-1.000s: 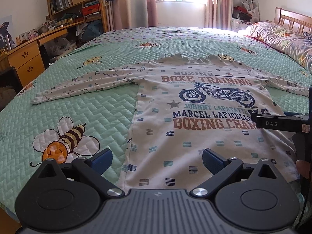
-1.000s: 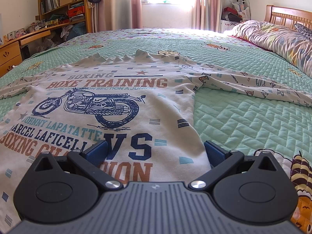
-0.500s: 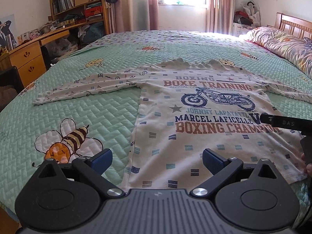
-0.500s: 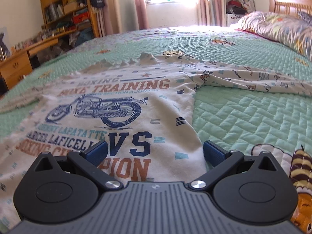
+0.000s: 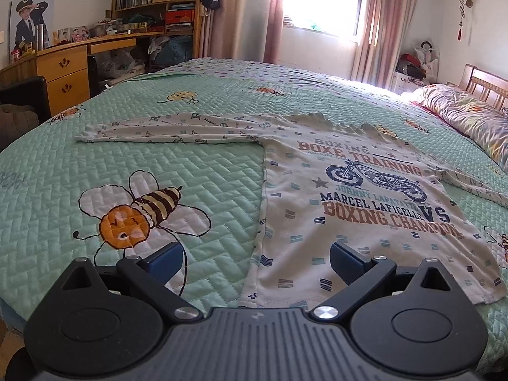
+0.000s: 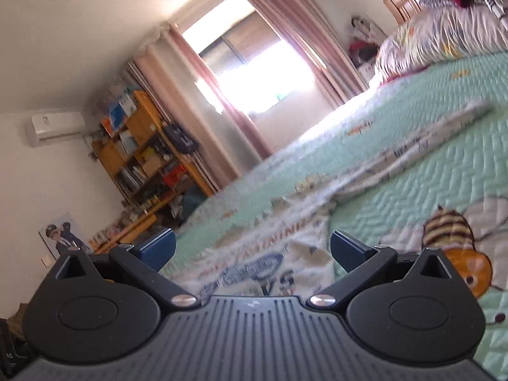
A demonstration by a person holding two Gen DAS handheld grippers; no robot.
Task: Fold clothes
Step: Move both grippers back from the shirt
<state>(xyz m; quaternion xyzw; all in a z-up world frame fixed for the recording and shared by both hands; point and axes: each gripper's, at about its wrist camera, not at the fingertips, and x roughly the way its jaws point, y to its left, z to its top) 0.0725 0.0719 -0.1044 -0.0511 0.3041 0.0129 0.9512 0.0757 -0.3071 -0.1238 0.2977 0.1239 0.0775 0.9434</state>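
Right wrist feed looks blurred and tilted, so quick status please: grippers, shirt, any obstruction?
Left gripper open, empty, near hem. Right gripper open, empty, view tilted. Shirt flat on bedspread, sleeves out, unfolded. Nothing in the way.

Right tool [image 6: 252,250] now tilted sideways

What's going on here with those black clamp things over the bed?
A person holds two hand-held grippers above a long-sleeved printed shirt spread flat on a green bee-pattern quilt. The left gripper hangs open over the shirt's bottom hem. The right gripper, open too, is tilted sharply, its view blurred. Nothing is gripped or folded yet.
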